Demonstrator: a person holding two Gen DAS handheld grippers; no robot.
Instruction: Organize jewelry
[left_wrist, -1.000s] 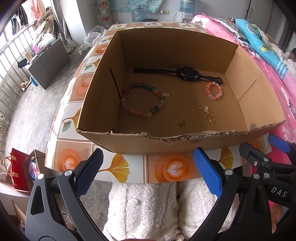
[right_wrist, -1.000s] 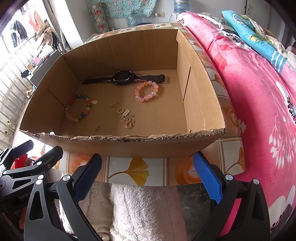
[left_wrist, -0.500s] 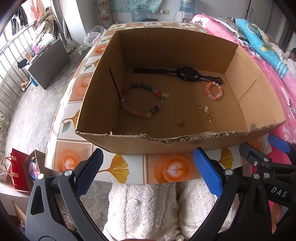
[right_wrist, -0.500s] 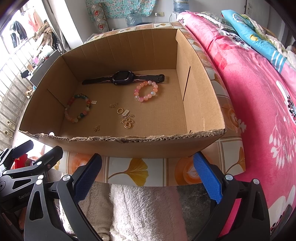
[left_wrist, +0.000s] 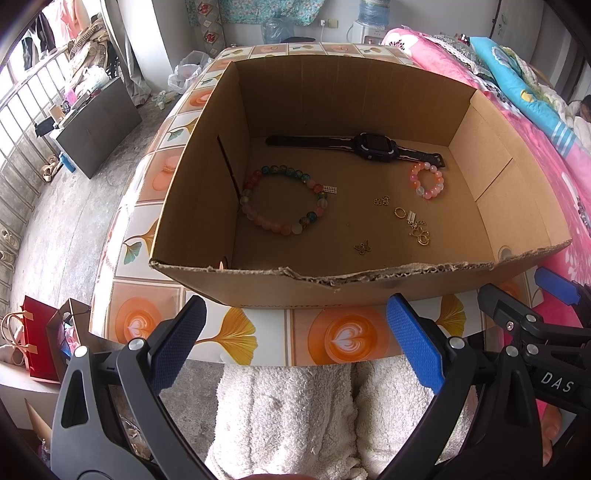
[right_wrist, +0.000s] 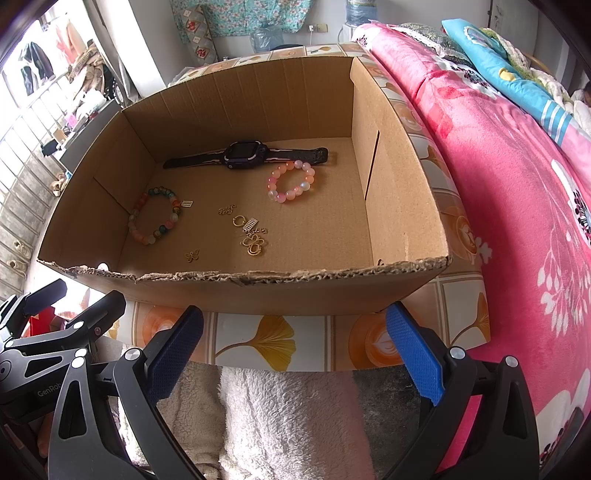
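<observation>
Both grippers released, below the box — watch lies crosswise upper centre, right gripper nearer.

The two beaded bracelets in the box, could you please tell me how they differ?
The multicoloured bracelet forms a wider loop than the pink bracelet. Its beads mix green, red and pale pink; the pink bracelet's are pink and whitish only. It lies near the left wall; the pink one touches the watch strap. Both lie flat on the box floor.

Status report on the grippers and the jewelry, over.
Left gripper and right gripper open, empty, short of the box. Watch, bracelets, charms untouched inside. Near box wall in the way.
</observation>
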